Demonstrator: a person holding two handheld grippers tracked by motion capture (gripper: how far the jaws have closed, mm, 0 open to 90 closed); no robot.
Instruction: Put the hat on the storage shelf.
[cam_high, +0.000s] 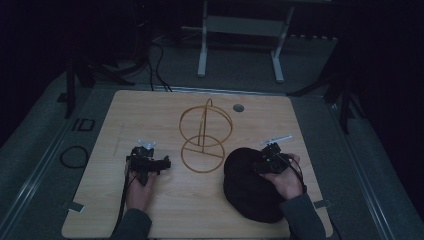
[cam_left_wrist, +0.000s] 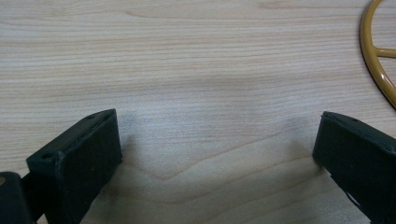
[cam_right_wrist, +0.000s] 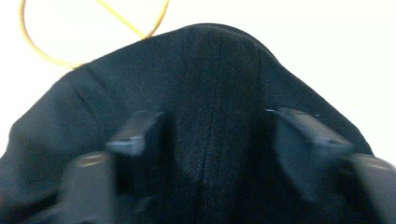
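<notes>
A black cloth hat (cam_high: 245, 192) lies on the wooden table (cam_high: 150, 115) at the front right. My right gripper (cam_high: 259, 164) rests on its upper right part, held by a hand. In the right gripper view the right gripper (cam_right_wrist: 210, 130) has its jaws apart, with the dark fabric (cam_right_wrist: 210, 70) running between and under them. A gold wire stand (cam_high: 205, 132) with a round base and an upright ring sits mid-table. My left gripper (cam_high: 166, 163) lies left of the stand and points toward it. Seen from its own camera, the left gripper (cam_left_wrist: 215, 154) stands open over bare wood, with the stand's base ring (cam_left_wrist: 373, 60) at the right edge.
A round grey grommet (cam_high: 238, 107) sits in the table's far edge. Beyond the table stands a white desk frame (cam_high: 202, 50), and cables trail over the floor. A cable loop (cam_high: 74, 156) lies on the floor to the left. Bare wood stretches across the table's far left.
</notes>
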